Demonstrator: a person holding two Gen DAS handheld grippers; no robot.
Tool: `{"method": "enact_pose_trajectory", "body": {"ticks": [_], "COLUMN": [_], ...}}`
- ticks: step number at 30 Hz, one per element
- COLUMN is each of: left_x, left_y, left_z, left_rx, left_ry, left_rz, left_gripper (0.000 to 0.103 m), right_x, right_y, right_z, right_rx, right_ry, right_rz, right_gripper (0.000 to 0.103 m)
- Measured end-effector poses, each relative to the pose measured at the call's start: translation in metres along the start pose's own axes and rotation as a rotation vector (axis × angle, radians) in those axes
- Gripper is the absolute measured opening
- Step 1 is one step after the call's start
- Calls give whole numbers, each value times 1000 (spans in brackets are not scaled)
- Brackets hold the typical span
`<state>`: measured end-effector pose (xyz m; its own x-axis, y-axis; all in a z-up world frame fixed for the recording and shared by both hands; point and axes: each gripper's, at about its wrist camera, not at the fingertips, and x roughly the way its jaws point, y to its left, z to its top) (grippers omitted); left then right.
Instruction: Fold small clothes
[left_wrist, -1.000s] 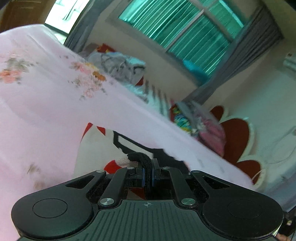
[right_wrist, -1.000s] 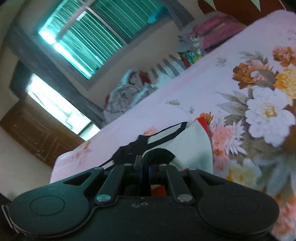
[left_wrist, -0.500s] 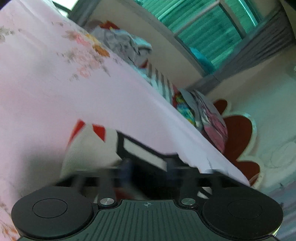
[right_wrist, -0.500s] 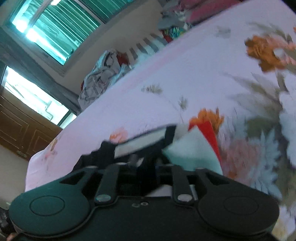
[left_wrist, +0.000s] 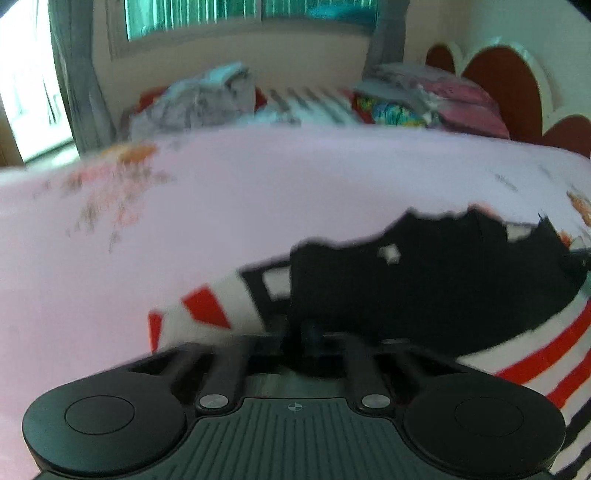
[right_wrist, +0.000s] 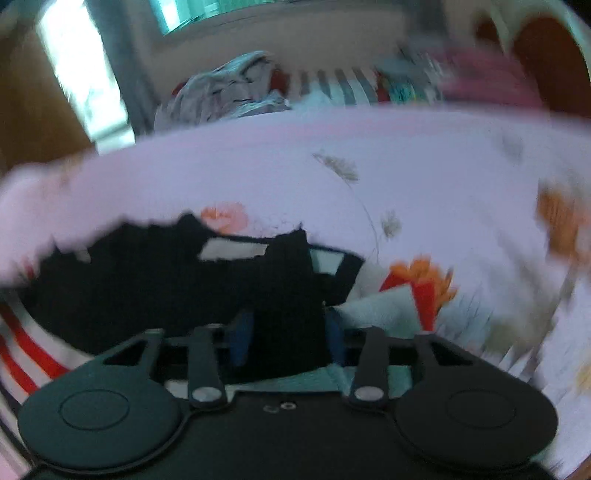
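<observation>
Fabric: black knit with white panels and red stripes, a small garment (left_wrist: 424, 280) spread on a pink floral bedsheet (left_wrist: 221, 206), lying directly ahead of both grippers.
Left gripper (left_wrist: 306, 332): jaws drawn together at the garment's near black edge; blur hides whether cloth is pinched between them, though the edge sits right at the tips.
Right gripper (right_wrist: 284, 332): jaws closing, a fold of black cloth standing between the blue pads (right_wrist: 242, 338); the pads appear to press its sides.
Garment in right view (right_wrist: 155, 280): black body runs off to the gripper's left, a pale green and red corner just to its right.
Handling: likely light, limp and stretchy; it should drape and sag between two holds rather than keep a line, and may cling to the sheet instead of sliding.
Where to hold: probably the hemmed black edge near each side, where doubled cloth gives the pads more to bite.
Containers: none in view.
Far off, beyond the sheet: a heap of grey laundry (left_wrist: 199, 99) and a stack of folded bright clothes (left_wrist: 424, 99) by the red headboard (left_wrist: 509, 85).
</observation>
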<state>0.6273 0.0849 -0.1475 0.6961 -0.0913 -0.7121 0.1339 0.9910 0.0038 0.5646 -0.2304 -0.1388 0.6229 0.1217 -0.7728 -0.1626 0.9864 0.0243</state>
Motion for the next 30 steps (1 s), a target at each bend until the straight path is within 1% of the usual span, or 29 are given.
{"method": "enact_pose_trajectory", "body": {"ticks": [1,2,3,4,5,6,7,8,12,13,14,15,16,17,18,19,21,23,24,25,26,27,28,29,30], "left_x": [-8,-19,-22,-23,-18,-11,-1,3,0,0,-2,-7,-12,-19,-19,-24,-25,-18,-12,-4,7,15,23,22,17], "left_y": [0,1,5,7,11,15,18,19,5,4,6,7,6,1,-5,-13,-31,-52,-64,-71,-77,-79,-77,-72,-65], "left_z": [1,-1,-4,-6,-11,-14,-19,-23,-20,-20,-18,-15,-14,-10,-6,-2,7,12,12,12,11,9,5,2,0], "left_rx": [-6,-22,-36,-54,-76,-91,-112,-119,-52,-41,-49,-60,-65,-48,-19,1,-13,7,20,29,32,32,47,59,63], "left_ry": [-58,-127,-146,-149,-129,-93,-48,-46,-59,-59,-57,-57,-70,-103,-129,-146,-163,-152,-142,-120,-66,-27,2,-15,-35], "left_rz": [3,12,32,57,92,104,104,108,161,164,164,169,188,233,270,269,145,14,-38,-77,-151,-189,-194,-190,-160], "left_gripper": [3,3,3,3,3,3,3,3,3,4,14,25,55,72,73,73,73,73,73,73,73,73,73,73,73], "right_x": [-6,-13,-18,-19,-14,-7,1,4,3,2,-2,-11,-18,-23,-24,-22,-16,-3,3,10,18,25,27,25,22], "right_y": [0,-1,-3,-6,-11,-17,-23,-25,-17,-11,-8,-2,3,10,17,27,50,74,85,94,100,104,103,98,92], "right_z": [1,1,2,3,3,0,-4,-8,-8,-7,-4,-4,0,1,3,6,9,11,10,10,7,5,2,1,0], "right_rx": [5,16,26,32,37,56,73,74,50,46,43,33,24,18,17,8,-27,-67,-89,-112,-138,-169,-204,-234,-244], "right_ry": [-26,-75,-107,-123,-121,-91,-57,-68,-72,-73,-86,-135,-179,-194,-184,-175,-168,-141,-129,-112,-84,-67,-72,-78,-79], "right_rz": [0,-1,-9,-33,-64,-77,-71,-66,-105,-116,-131,-138,-121,-84,-52,-16,40,68,80,95,99,86,82,81,67], "right_gripper": [8,8,8,7,7,7,7,7,8,14,30,40,49,47,45,44,43,43,43,43,44,44,45,48,50]}}
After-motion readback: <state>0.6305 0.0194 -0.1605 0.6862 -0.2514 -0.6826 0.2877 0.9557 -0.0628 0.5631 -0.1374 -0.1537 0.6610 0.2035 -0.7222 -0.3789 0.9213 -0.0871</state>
